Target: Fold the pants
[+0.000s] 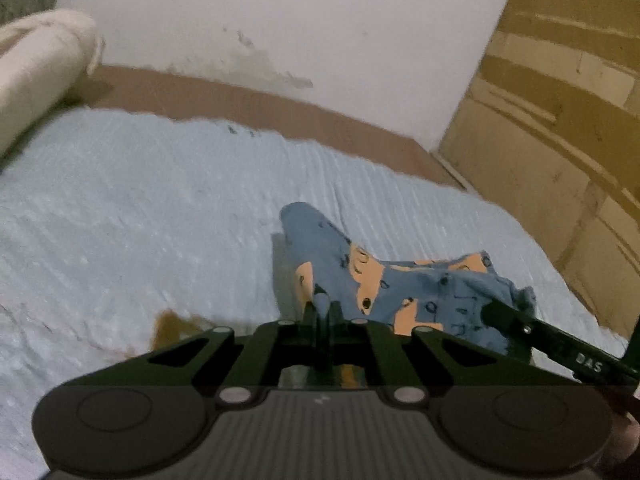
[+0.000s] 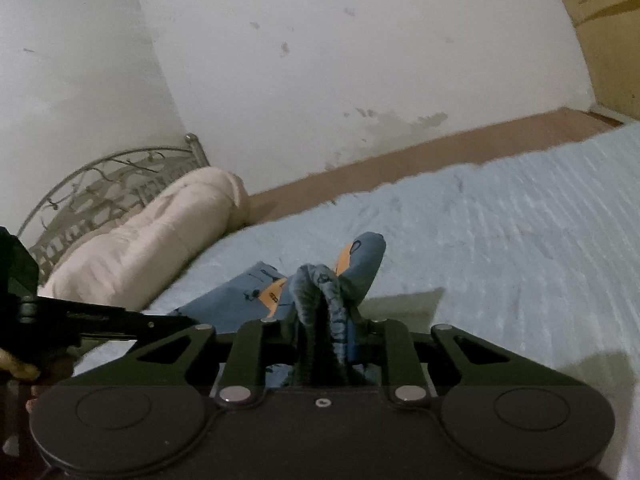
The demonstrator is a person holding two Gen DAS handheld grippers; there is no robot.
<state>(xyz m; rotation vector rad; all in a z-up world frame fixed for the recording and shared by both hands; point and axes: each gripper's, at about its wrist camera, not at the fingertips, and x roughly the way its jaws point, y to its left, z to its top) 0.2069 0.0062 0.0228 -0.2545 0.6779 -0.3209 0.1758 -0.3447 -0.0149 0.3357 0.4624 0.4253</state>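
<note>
The pants (image 1: 400,284) are small, blue with orange patches and dark prints, held up above a light blue bedspread (image 1: 140,208). My left gripper (image 1: 322,308) is shut on a pinch of the pants' fabric. My right gripper (image 2: 324,312) is shut on a bunched ribbed edge of the pants (image 2: 352,264), which hang forward past its fingers. The right gripper also shows in the left wrist view (image 1: 520,324), clamped on the pants' right end. The left gripper shows at the left of the right wrist view (image 2: 100,320).
A rolled cream blanket (image 2: 152,236) lies at the head of the bed by a metal headboard (image 2: 100,176). A white wall (image 1: 300,32) and brown bed edge (image 1: 280,108) run behind. A wooden cabinet (image 1: 560,120) stands at the right.
</note>
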